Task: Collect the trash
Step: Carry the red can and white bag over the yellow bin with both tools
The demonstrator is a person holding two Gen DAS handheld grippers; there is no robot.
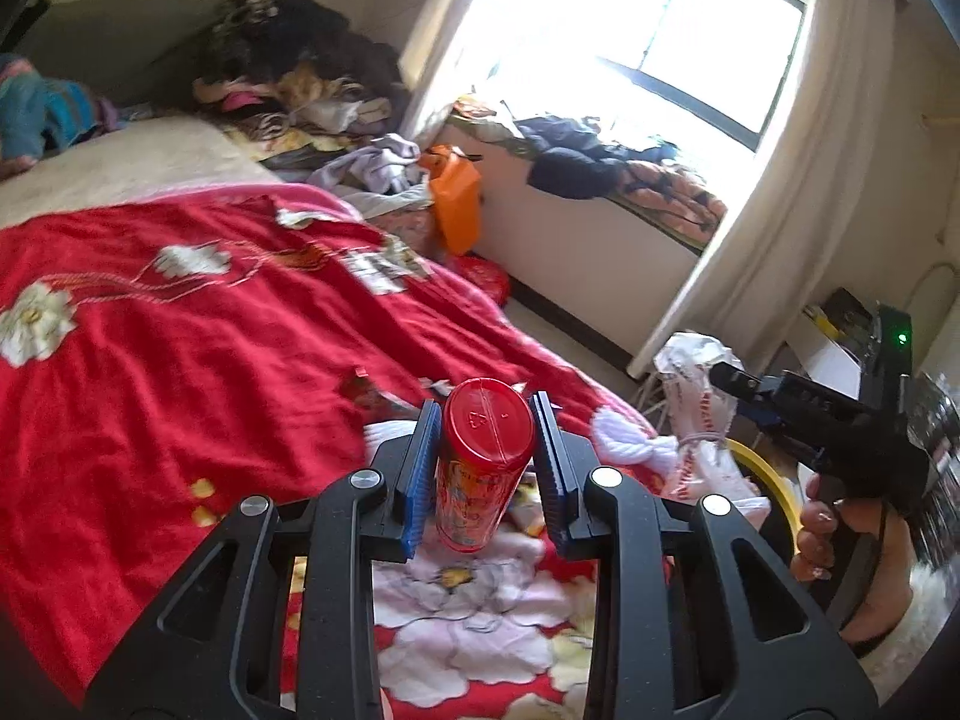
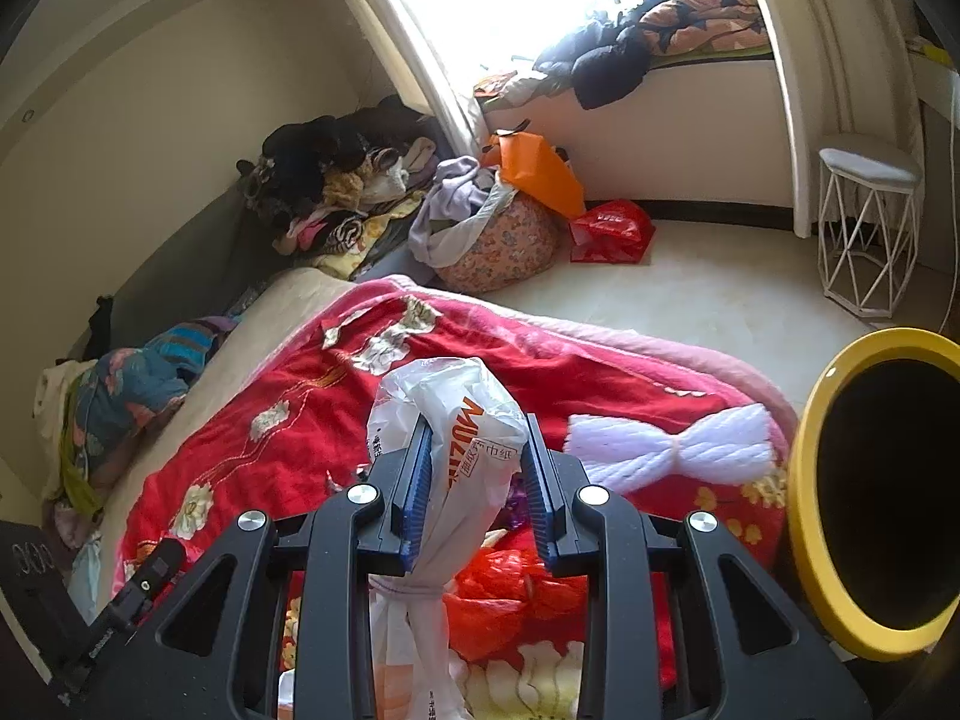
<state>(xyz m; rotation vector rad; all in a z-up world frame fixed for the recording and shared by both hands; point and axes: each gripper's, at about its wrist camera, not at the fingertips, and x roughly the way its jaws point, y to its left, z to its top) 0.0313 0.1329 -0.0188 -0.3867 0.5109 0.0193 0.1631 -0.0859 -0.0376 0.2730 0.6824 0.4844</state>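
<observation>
Two grippers both gripping trash over the red flowery blanket (image 1: 180, 360), left gripper (image 1: 486, 450) squeezing a red bottle (image 1: 483, 468), right gripper (image 2: 477, 480) pinching a white plastic bag (image 2: 450, 420), yellow-rimmed bin (image 2: 804, 480) sitting just beside the bed.

Daylight floods in from the window (image 1: 660, 42), blown out white. Fisheye bends edges, corners dark. Slight blur on the bed's red blanket (image 1: 180, 348).

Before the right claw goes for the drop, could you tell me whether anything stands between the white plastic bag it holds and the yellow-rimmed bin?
Nothing visible does. The right claw is shut on the white plastic bag, and the yellow-rimmed bin stands to its right beside the bed. Only the white yarn bow lies low on the red floral blanket.
</observation>
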